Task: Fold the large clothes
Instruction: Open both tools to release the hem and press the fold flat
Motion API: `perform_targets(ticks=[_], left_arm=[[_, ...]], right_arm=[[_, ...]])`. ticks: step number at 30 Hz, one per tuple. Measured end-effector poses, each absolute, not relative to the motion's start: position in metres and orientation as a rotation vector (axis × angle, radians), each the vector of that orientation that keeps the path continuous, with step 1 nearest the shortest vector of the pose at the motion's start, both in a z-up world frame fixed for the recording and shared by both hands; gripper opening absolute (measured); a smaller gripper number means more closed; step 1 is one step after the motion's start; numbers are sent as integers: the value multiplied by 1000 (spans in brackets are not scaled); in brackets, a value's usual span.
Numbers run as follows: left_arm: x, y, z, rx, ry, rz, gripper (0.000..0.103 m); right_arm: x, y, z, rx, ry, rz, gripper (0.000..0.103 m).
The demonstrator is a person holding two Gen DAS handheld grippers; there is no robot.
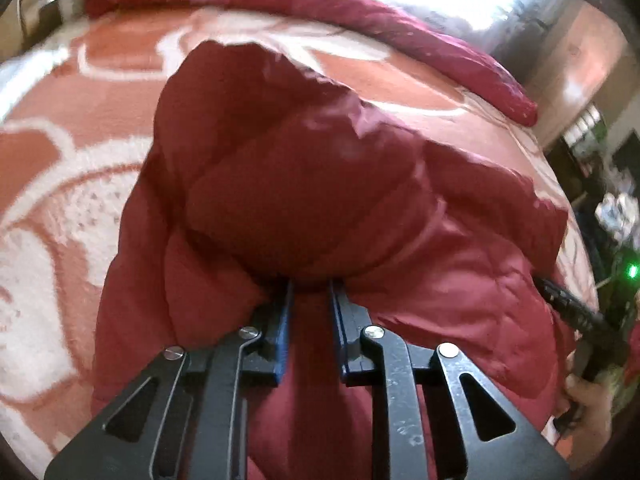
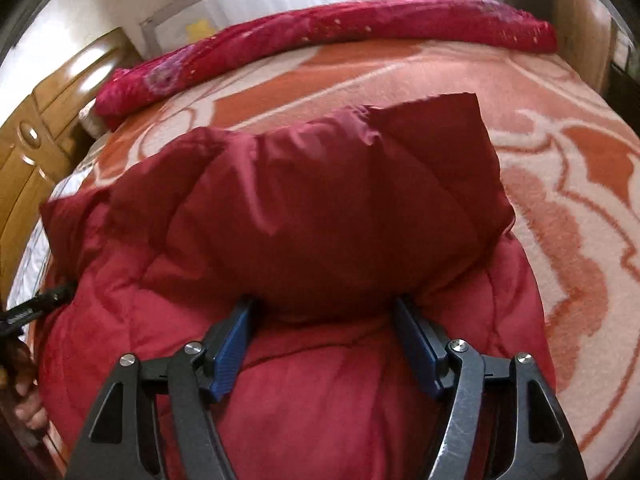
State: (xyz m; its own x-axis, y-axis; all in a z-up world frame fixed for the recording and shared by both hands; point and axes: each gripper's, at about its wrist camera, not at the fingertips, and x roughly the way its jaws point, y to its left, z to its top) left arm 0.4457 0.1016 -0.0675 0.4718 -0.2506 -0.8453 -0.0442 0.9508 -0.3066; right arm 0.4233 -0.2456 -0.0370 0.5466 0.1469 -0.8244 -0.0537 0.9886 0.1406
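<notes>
Mid-fold on a dark red quilted coat (image 1: 304,184), lying on the patterned blanket (image 1: 60,168) of a bed, well short of the rolled red quilt (image 2: 360,28) along the far edge.

Left gripper (image 1: 311,292): blue pads (image 1: 283,332) drawn close together, clenched on a puffy fold of the coat that bulges up over the tips. Seen at the left border of the right view as a black bar by the coat's edge.

Right gripper (image 2: 325,308): fingers (image 2: 232,344) spread wide, tips tucked under the raised fold, with thick padding bulging between them. Too far apart to count as a pinch; more a cradle than a clamp, though actual contact at the tips hidden by the cloth.

Step in hand, judging from the doubled layer: near hem or flap lifted and being carried over the body of the coat toward the far edge.

Next move likely calls for: closing the right fingers or keeping them under the bulk, moving both sides forward level, laying the fold flat on the lower layer, then releasing. Slippery shell and thick filling, so a risk of the fold springing back.
</notes>
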Motion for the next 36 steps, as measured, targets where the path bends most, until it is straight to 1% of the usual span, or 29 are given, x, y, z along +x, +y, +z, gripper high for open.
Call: perform_targets(ticks=[1, 3, 11, 13, 17, 22, 27, 33, 35, 36], left_arm=[[451, 106, -72, -330, 1086, -123, 14], [460, 110, -80, -354, 1100, -109, 11], [468, 110, -89, -355, 1112, -118, 10], [469, 113, -88, -364, 1107, -119, 10], [443, 119, -71, -351, 1071, -111, 10], [397, 134, -48, -405, 1011, -127, 13], [359, 152, -39, -458, 978, -119, 15], [343, 158, -38, -451, 969, -107, 15], [340, 162, -38, -441, 963, -96, 18], [340, 163, -37, -442, 960, -99, 24]], right_arm=[[426, -246, -40, 101, 989, 114, 70], [430, -247, -45, 114, 998, 101, 71], [438, -252, -55, 165, 1011, 103, 72], [439, -253, -54, 167, 1012, 105, 72], [439, -256, -55, 169, 1009, 112, 72], [439, -256, -55, 168, 1004, 115, 72], [436, -256, -52, 164, 1000, 108, 72], [421, -255, -34, 162, 968, 113, 74], [411, -258, -25, 180, 952, 125, 74], [406, -260, -20, 185, 944, 135, 74]])
